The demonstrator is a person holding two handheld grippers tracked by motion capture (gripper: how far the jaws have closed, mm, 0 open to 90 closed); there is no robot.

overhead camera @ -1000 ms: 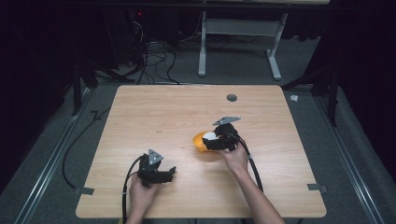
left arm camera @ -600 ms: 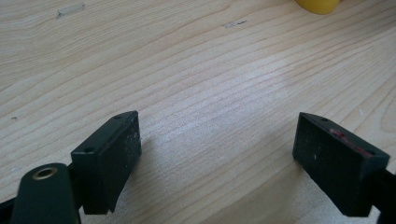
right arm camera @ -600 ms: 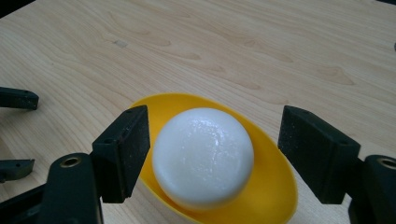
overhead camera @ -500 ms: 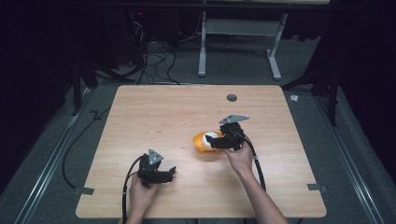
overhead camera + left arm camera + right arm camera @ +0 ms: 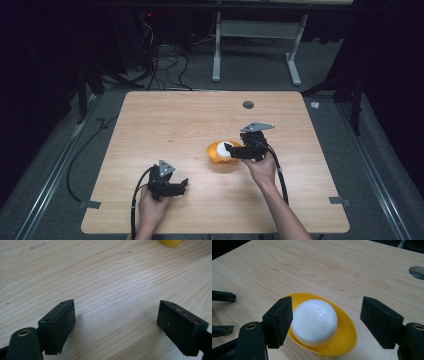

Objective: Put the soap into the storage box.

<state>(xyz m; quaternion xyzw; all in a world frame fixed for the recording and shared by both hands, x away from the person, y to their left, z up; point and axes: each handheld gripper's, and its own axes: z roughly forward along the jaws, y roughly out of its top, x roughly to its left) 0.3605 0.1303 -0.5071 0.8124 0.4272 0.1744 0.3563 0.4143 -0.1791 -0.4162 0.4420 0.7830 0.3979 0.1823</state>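
A yellow bowl [image 5: 221, 156] sits on the wooden table [image 5: 175, 120] right of centre, nearer the front edge, holding one white ball [image 5: 315, 321]. The right gripper [image 5: 235, 149] has just been closing; its jaws straddle the ball with a gap on one side, gripping nothing. It should probably centre on the ball before squeezing, lest the bowl tip. The left gripper [image 5: 181, 185] rests released near the front-left corner.
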